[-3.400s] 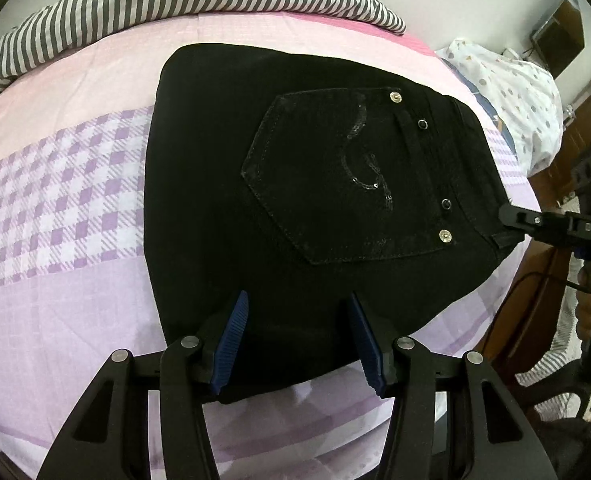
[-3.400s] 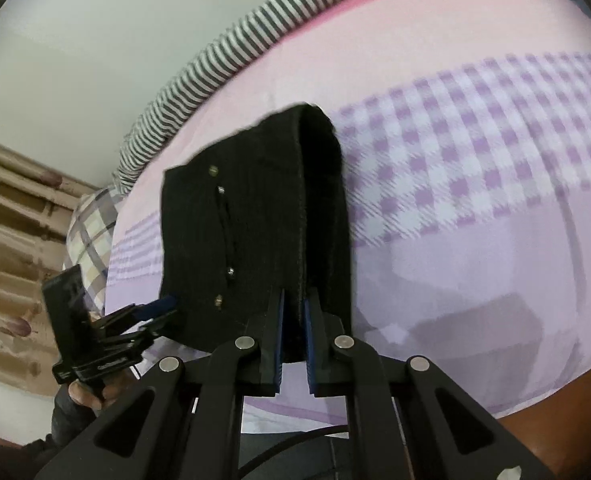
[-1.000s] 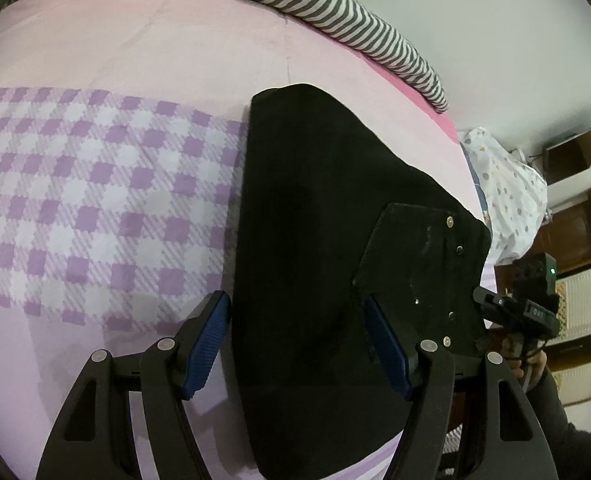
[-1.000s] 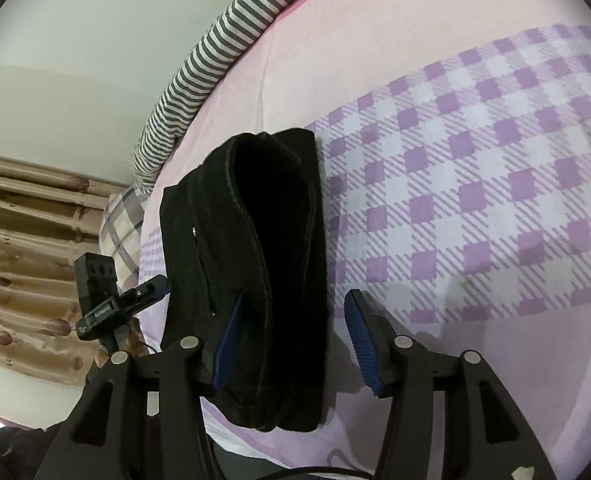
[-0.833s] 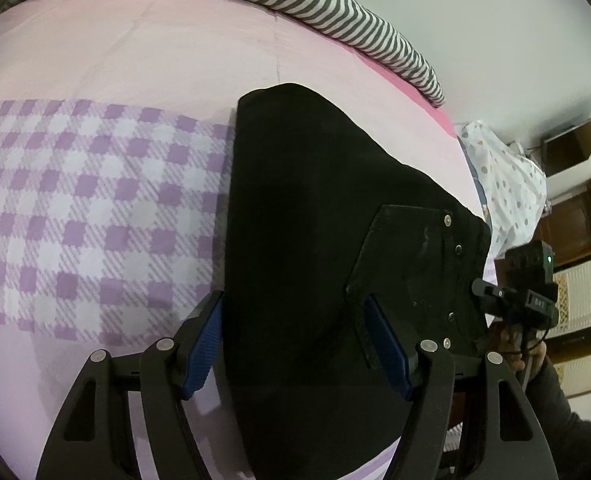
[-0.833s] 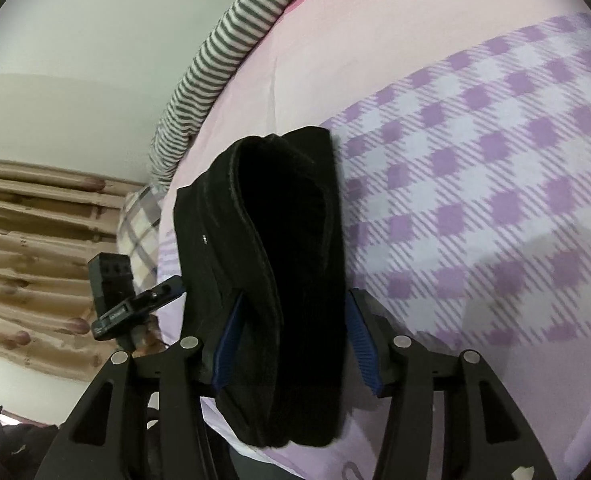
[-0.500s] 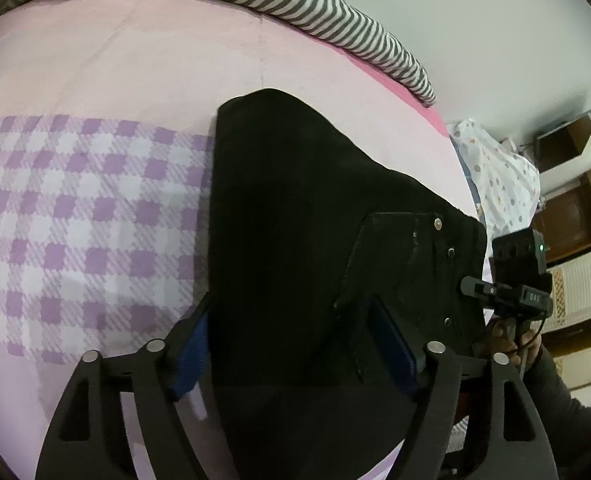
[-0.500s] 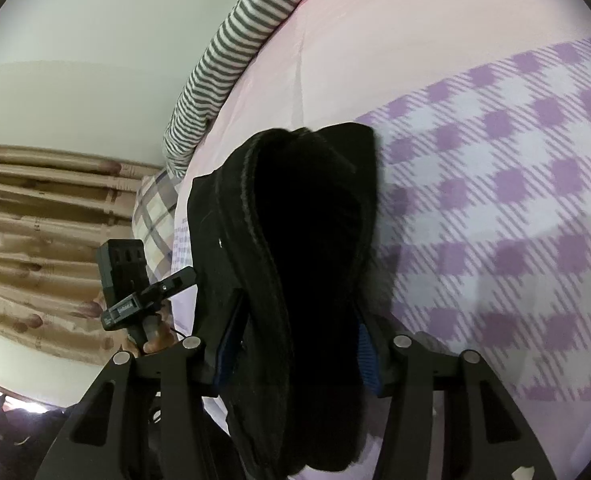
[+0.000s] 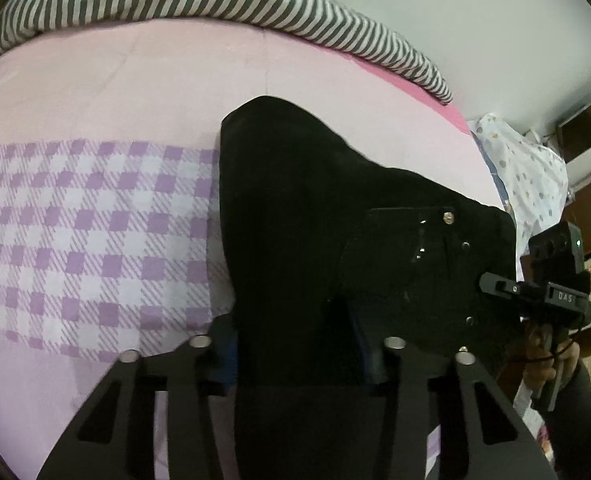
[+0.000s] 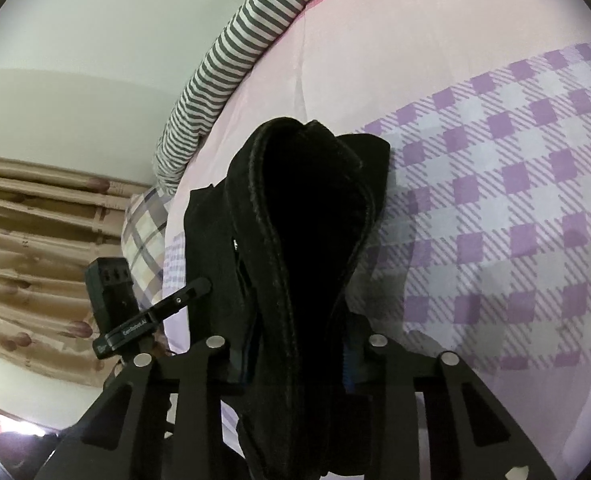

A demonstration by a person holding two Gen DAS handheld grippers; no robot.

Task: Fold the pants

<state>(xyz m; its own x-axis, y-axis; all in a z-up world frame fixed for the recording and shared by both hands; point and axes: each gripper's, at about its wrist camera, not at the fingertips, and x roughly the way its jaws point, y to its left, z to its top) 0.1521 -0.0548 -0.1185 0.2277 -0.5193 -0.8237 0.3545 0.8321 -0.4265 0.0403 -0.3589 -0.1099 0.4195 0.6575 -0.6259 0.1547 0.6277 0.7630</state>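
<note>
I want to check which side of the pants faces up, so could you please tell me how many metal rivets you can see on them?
4 in the left wrist view, around the back pocket of the folded black denim pants: top corner, beside it, lower, bottom edge. Others may be hidden.

Both tongs, open around the folded pants (image 9: 315, 216) a second ago, are closing: left tongs (image 9: 295, 344) and right tongs (image 10: 299, 344) now squeeze its near edge at 6 o'clock.
</note>
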